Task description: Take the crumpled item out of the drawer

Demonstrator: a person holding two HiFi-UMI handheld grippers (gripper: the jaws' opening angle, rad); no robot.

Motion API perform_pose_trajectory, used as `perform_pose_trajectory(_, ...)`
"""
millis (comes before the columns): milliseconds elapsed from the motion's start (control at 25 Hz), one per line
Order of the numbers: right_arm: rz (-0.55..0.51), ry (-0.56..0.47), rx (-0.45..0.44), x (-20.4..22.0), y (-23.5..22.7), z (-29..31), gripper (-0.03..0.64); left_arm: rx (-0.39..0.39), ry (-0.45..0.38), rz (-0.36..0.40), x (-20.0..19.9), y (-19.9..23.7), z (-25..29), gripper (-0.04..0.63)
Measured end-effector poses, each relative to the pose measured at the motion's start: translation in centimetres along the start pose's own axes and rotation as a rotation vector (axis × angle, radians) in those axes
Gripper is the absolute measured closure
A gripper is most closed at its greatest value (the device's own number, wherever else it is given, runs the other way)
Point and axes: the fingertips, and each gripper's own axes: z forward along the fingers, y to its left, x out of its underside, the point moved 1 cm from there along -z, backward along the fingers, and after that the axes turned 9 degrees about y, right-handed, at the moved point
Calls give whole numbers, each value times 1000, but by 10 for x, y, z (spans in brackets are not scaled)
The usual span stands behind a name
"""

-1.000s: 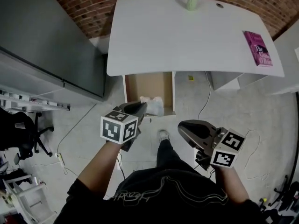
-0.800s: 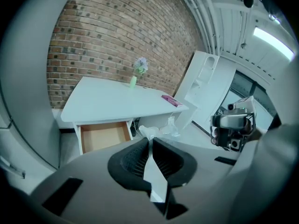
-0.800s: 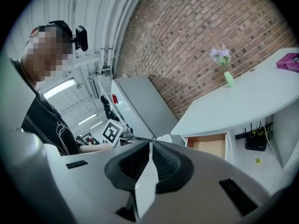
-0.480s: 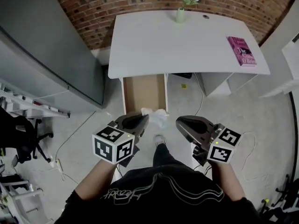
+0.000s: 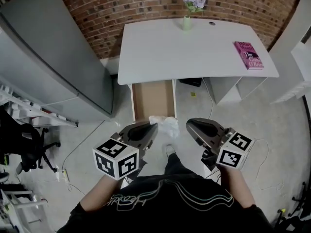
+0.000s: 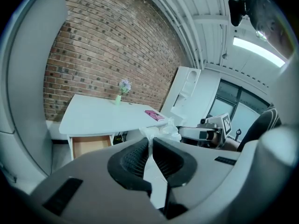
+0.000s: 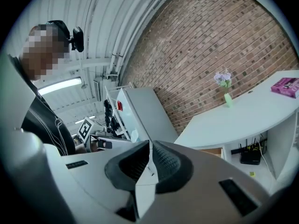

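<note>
The crumpled item (image 5: pixel 165 125) is held up outside the open drawer (image 5: pixel 153 98), just past its front end, with a thin fold pinched between the nearly closed jaws of the left gripper (image 5: pixel 153 127). The right gripper (image 5: pixel 189 124) is held just beside it, its jaws brought together with nothing between them. On the white surface (image 5: pixel 194 47) above the drawer, a pink book (image 5: pixel 249 55) and a small vase (image 5: pixel 187 22) of flowers are seen.
</note>
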Motion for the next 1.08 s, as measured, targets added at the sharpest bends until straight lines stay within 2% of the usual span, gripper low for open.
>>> perform_pose_trajectory(400,-13,-9,11,-3,14,-10,565,22,-16,15,-3,-17,-12,551)
perform_pose_trajectory(640,-6,-1,-4,16,-25,17,565,10,-10,9,9,16,21,551)
perform_pose_trajectory(840,-12,10,8,-2,4,2,565,23,-11,-3,-2,-4,-3,551)
perform_pose_trajectory(1080,0,15,10,-1,-8,5,565,25,-2,-14,-2,2,9,551)
